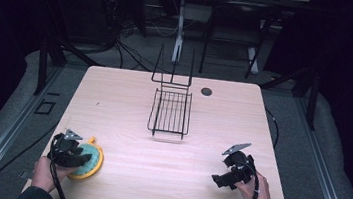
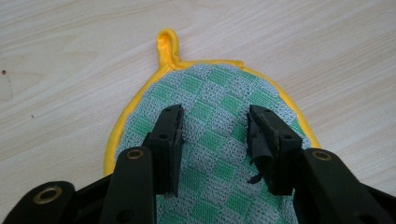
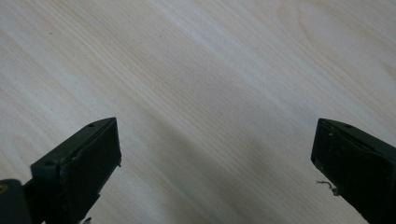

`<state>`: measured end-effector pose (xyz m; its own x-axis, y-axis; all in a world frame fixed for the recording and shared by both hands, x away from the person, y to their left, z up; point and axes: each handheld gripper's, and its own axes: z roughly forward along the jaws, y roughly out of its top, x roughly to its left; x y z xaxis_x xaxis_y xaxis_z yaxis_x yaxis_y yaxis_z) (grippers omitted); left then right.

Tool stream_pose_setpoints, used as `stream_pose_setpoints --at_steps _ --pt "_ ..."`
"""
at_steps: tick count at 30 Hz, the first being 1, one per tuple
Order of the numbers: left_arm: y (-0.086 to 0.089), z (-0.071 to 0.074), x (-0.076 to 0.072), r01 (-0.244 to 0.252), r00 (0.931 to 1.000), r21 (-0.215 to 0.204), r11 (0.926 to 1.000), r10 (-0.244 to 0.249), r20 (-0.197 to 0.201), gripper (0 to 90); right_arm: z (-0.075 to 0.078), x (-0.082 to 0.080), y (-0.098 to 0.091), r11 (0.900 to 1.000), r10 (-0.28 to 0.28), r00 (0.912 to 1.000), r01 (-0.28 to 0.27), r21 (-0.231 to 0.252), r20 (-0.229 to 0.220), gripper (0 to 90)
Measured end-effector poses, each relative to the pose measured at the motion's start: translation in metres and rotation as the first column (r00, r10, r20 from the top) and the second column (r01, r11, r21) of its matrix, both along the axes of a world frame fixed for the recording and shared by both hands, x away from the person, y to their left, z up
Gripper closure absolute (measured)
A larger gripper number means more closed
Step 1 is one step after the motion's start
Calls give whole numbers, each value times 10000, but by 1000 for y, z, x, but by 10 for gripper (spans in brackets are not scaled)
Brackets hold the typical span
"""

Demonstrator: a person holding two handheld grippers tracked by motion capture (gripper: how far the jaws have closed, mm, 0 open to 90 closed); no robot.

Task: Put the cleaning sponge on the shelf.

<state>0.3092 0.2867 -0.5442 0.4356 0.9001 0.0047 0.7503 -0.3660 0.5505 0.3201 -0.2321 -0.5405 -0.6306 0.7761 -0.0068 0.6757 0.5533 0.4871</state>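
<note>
A round pot holder (image 1: 90,166) of green and grey checked cloth with a yellow rim lies on the table's front left. In the left gripper view its yellow loop (image 2: 167,45) points away from me. My left gripper (image 1: 81,159) is down on the pot holder (image 2: 210,88). Its jaws stand half apart, their tips (image 2: 215,122) rest on the cloth, and a low hump of cloth rises between them without being pinched. My right gripper (image 1: 217,179) hovers over bare wood at the front right, its jaws (image 3: 217,140) wide apart with nothing between them.
A black wire rack (image 1: 170,111) stands in the middle of the wooden table (image 1: 130,89), with its upright back toward the far edge. A dark round cap (image 1: 206,91) sits by the far edge. Beyond the table are dark floor, cables and stand legs.
</note>
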Motion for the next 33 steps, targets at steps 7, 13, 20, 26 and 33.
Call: stream_pose_setpoints --at_steps 7,13,20,26,33 --pt "8 -2 1 -18 10000 -435 9991 14 -94 660 2 -2 2 10000 86 10000 -86 -29 26 18" --pt "4 -2 1 45 10000 -109 9999 -45 5 783 2 -2 3 10000 60 10000 -59 -60 10 30" --pt "4 -3 -1 103 9998 -28 9999 -103 166 885 3 -2 3 9998 128 9999 -129 -135 -3 36" --pt "2 -1 -4 331 9981 337 9989 -347 501 890 2 -2 1 9999 102 9999 -102 -84 -79 40" --pt "4 4 -8 277 9964 485 9984 -315 781 898 3 -2 1 9998 127 9999 -127 -139 -6 41"
